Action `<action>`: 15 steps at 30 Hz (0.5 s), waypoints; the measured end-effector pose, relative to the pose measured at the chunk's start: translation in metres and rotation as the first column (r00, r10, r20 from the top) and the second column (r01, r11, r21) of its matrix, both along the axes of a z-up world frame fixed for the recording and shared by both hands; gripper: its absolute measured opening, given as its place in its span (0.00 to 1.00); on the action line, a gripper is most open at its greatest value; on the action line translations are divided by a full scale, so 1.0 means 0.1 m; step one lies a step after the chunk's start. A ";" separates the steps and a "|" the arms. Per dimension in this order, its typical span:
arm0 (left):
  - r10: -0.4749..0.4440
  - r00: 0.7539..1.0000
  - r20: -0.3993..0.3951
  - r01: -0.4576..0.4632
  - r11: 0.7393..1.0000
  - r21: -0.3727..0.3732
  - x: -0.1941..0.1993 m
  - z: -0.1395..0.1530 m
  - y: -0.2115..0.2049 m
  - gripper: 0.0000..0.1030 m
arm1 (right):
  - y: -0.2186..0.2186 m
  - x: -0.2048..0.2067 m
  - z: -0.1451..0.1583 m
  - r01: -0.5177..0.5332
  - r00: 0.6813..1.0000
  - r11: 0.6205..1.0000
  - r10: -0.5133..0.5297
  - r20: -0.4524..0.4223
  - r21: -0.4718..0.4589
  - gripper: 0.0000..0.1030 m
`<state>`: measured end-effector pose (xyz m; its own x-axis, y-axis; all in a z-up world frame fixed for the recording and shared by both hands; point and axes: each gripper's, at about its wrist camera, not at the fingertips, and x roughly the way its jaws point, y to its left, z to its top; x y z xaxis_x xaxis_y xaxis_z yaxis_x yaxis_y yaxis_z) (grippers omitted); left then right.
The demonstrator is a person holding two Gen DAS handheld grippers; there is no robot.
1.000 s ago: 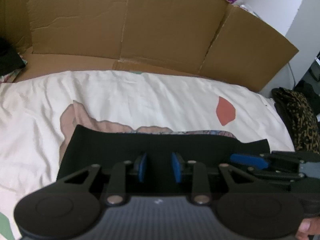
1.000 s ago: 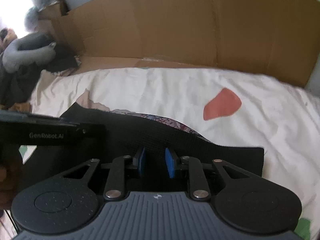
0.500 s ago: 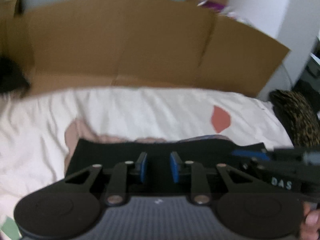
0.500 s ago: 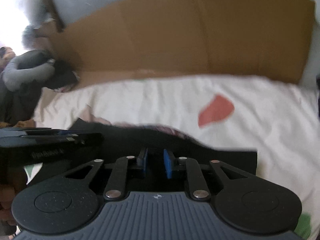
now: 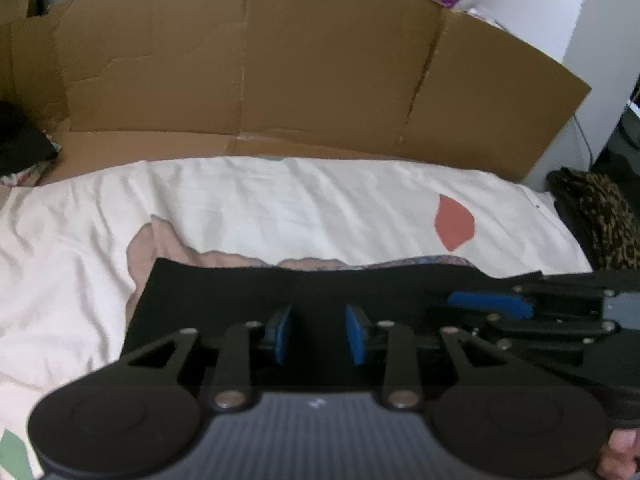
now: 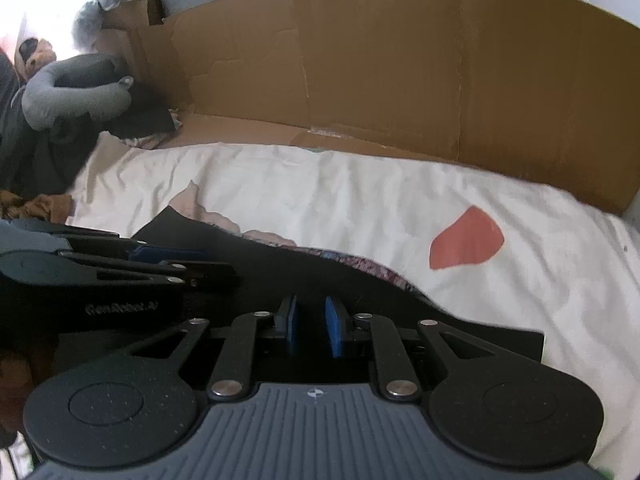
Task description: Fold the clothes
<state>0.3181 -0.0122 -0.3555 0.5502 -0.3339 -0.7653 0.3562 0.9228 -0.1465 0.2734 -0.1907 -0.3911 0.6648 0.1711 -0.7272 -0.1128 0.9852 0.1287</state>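
Soft daylight, dim overall. The right wrist view is blown out white at its top left corner. Both views bend at the edges and are slightly blurred.

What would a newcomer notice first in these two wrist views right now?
The black garment stretched across the near edge of the white sheet, with the left tool and right tool side by side over it. Then the red patch on the sheet and the cardboard wall behind.
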 end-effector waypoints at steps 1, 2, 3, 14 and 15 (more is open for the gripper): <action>-0.004 1.000 0.000 0.004 1.000 0.012 0.03 -0.02 -0.01 0.34 | -0.01 0.03 -0.02 -0.001 1.000 1.000 0.001 -0.003 -0.006 0.20; -0.007 1.000 0.001 0.007 1.000 0.025 0.05 -0.04 -0.02 0.34 | -0.02 0.06 -0.04 0.001 1.000 1.000 -0.001 -0.013 -0.003 0.19; 0.004 1.000 -0.005 -0.004 1.000 0.020 0.07 -0.05 -0.01 0.34 | -0.03 0.10 -0.05 0.011 1.000 1.000 -0.011 -0.026 0.006 0.19; 0.030 0.999 -0.026 -0.029 1.000 0.007 0.08 0.07 0.03 0.29 | -0.14 0.18 -0.12 0.040 0.998 0.996 -0.037 -0.044 0.074 0.18; 0.002 1.000 -0.008 -0.002 1.000 0.023 0.04 0.11 0.02 0.29 | -0.16 0.20 -0.11 0.043 0.998 0.996 -0.039 -0.053 0.084 0.18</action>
<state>0.3223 -0.0098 -0.3447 0.5445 -0.3148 -0.7775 0.3534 0.9267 -0.1277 0.2930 -0.2067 -0.4019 0.6346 0.2067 -0.7447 -0.0634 0.9742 0.2164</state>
